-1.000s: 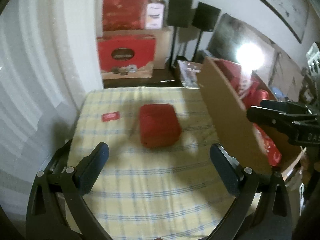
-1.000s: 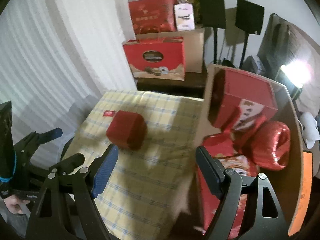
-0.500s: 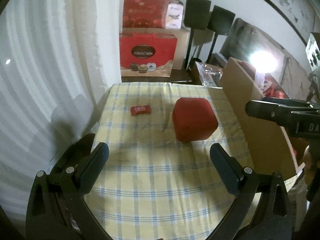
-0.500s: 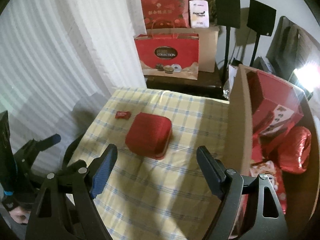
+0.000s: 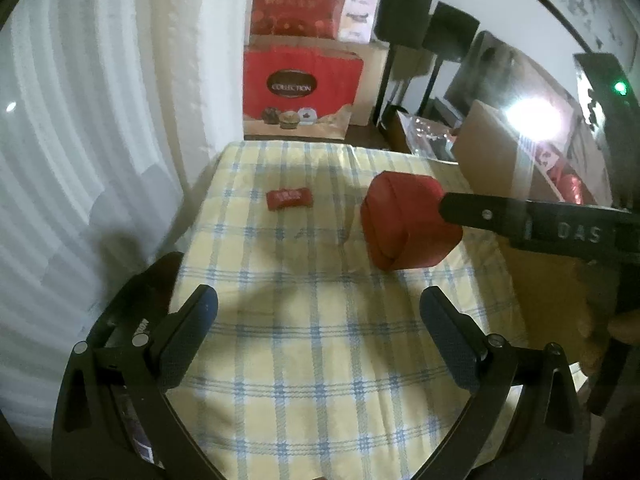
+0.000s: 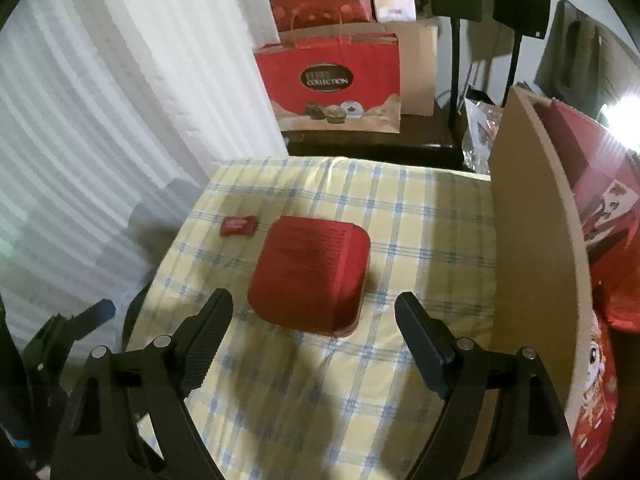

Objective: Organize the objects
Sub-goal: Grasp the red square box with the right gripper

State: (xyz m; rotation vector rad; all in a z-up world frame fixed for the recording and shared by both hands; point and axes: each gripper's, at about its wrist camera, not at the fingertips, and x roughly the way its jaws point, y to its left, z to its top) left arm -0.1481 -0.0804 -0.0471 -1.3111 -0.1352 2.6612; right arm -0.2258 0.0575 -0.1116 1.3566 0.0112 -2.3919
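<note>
two wide-open empty grippers, left gripper (image 5: 316, 316) and right gripper (image 6: 314, 322), above a rounded-square red box (image 6: 310, 274) on checked cloth (image 6: 420, 220).

A red box (image 6: 310, 274) and red packet (image 6: 239, 226) lie on yellow, blue-checked cloth (image 6: 420, 216).

On the tablecloth (image 6: 400, 216), the box (image 6: 310, 276) lies centrally; the small packet (image 6: 239, 225) sits at its ten o'clock, the carton (image 6: 532, 240) stands at three o'clock.
</note>
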